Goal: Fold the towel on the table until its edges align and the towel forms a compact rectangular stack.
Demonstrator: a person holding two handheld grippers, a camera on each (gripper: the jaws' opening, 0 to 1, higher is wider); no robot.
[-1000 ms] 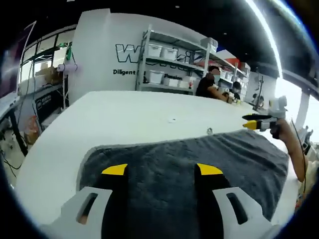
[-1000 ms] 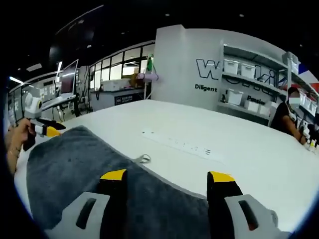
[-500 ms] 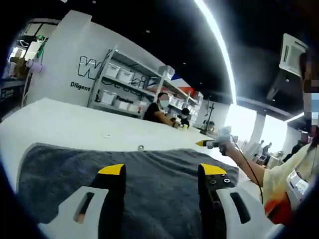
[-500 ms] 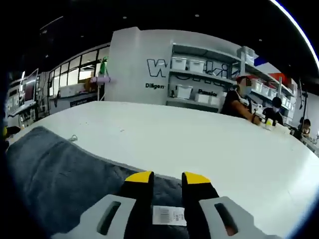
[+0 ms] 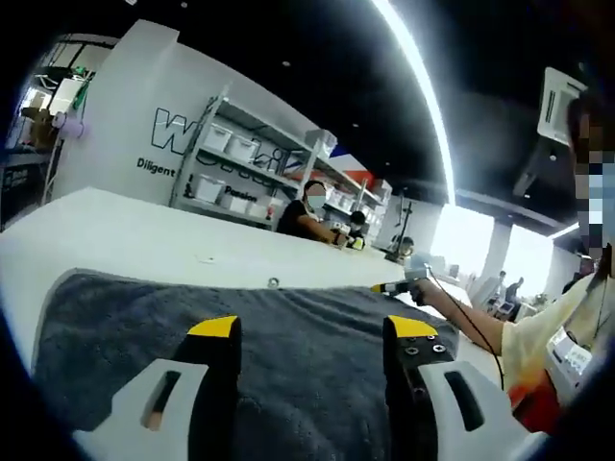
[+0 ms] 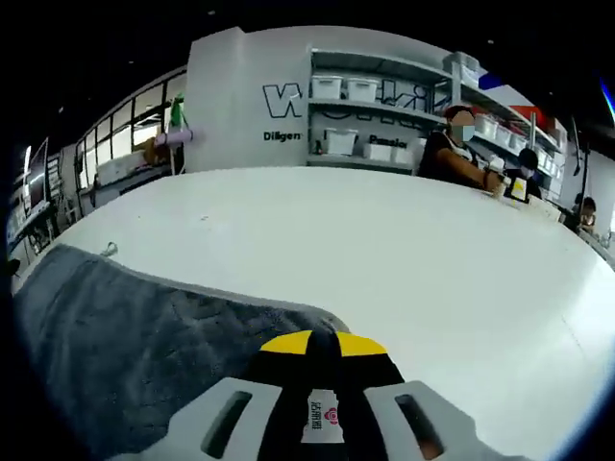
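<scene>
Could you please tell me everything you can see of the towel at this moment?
The towel is dark grey, plush terry, lying flat and unfolded on the white table. A small loop sits at its far edge. The right gripper has shut on its corner beside a white label; the left gripper is open above it.

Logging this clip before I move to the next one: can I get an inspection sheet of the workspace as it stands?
Surface: large white table, mostly bare.
Job's things: dark grey towel lying flat, not yet folded; small loop at its far edge.
Clutter: nothing seen on the table beside the towel.
Grippers: left gripper open over the towel; right gripper shut on the towel's corner, a white tag between the jaws.
Cables: thin dark cable running along the person's forearm.
Surroundings: shelves with white bins, lettered white wall, people seated at the table's far side.
</scene>
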